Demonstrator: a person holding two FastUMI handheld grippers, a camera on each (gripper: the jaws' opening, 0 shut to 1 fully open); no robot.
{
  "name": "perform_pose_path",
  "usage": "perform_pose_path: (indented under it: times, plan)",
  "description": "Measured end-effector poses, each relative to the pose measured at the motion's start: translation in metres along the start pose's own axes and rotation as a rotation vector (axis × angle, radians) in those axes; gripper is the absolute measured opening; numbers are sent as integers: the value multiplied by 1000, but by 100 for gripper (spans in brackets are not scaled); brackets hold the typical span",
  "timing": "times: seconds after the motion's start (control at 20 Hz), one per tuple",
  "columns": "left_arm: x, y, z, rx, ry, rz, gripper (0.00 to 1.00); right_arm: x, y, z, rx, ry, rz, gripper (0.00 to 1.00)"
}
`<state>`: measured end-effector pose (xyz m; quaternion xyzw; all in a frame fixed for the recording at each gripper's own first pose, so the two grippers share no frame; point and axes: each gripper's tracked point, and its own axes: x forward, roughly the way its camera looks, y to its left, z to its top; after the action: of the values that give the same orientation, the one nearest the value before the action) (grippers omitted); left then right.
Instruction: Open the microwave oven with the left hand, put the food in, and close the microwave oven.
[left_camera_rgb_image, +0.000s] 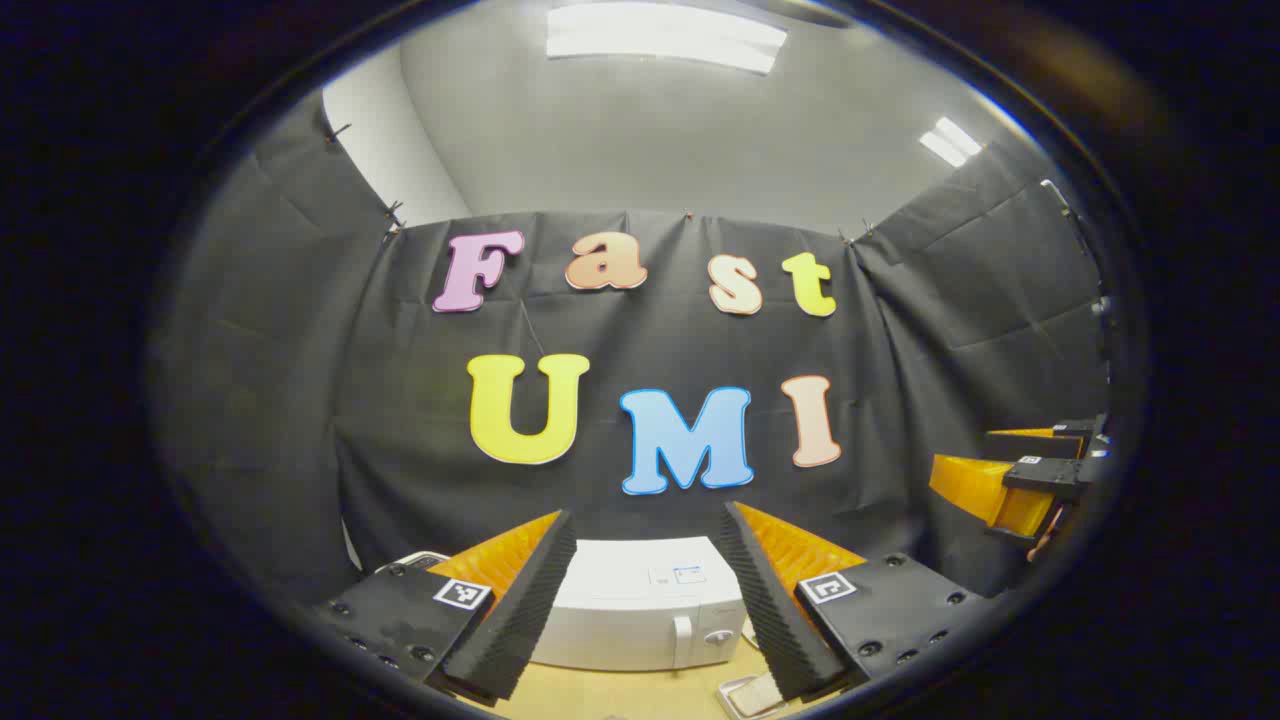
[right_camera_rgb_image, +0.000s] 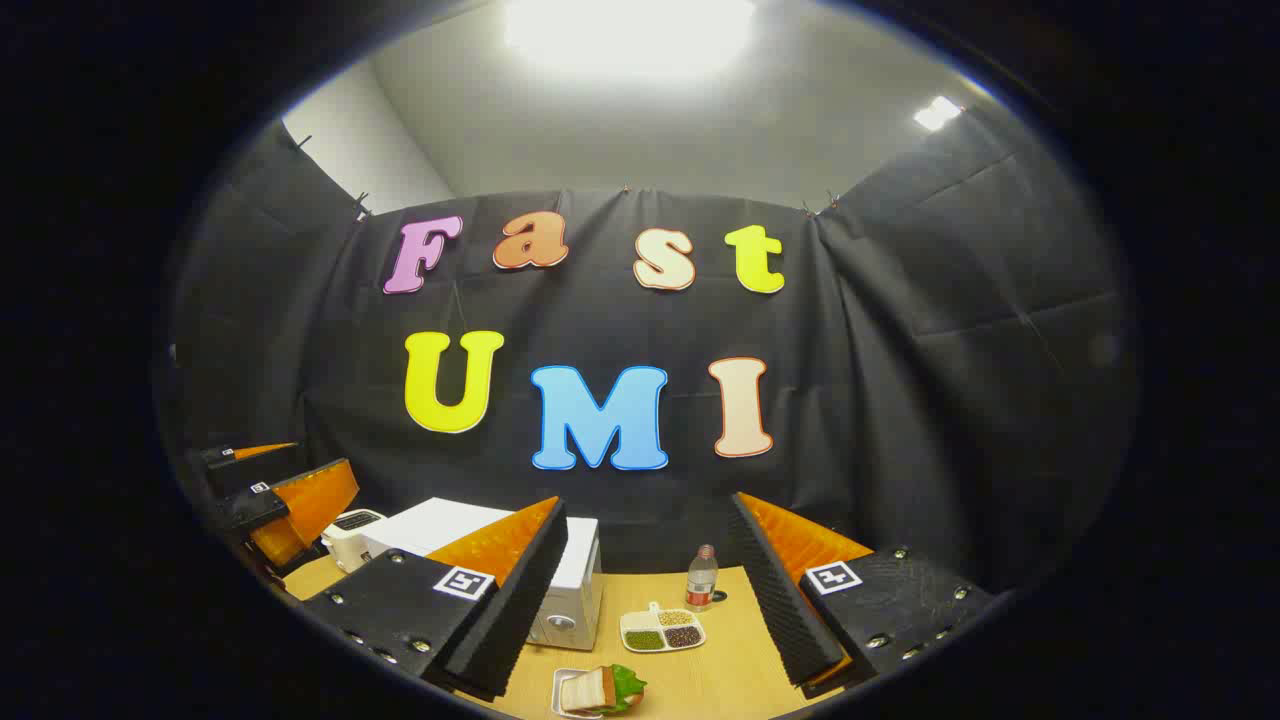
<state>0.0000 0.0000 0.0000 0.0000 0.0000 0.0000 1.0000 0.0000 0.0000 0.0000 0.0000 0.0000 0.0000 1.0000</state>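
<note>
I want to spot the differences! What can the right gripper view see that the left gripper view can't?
Right gripper view: a bottle, a divided dish of beans, a toaster, and the sandwich with lettuce clearly on its tray. Left gripper view: the microwave door handle seen head-on. Both see the white microwave, the wooden table, and both grippers, left gripper and right gripper, open.

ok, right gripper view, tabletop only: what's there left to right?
Toaster → microwave → sandwich on its small tray → divided dish of beans → bottle. The left tongs sit further left, above the table edge.
</note>
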Motion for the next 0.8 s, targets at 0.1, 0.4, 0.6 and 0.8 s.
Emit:
perform_pose_path:
  times: [0.1, 0.4, 0.6, 0.8]
  plan:
    - [4, -4, -3, -13, 6, 0, 99, 6, -4, -2, 5, 3, 1, 97]
    - [12, -11, -13, -3, 24, -11, 99, 14, -12, -9, 11, 12, -4, 97]
    - [20, -15, -24, -23, 49, -24, 99, 21, -15, -15, 6, 22, -4, 97]
    - [28, -15, -36, -15, 67, -28, 99, 27, -13, -19, 9, 26, -2, 97]
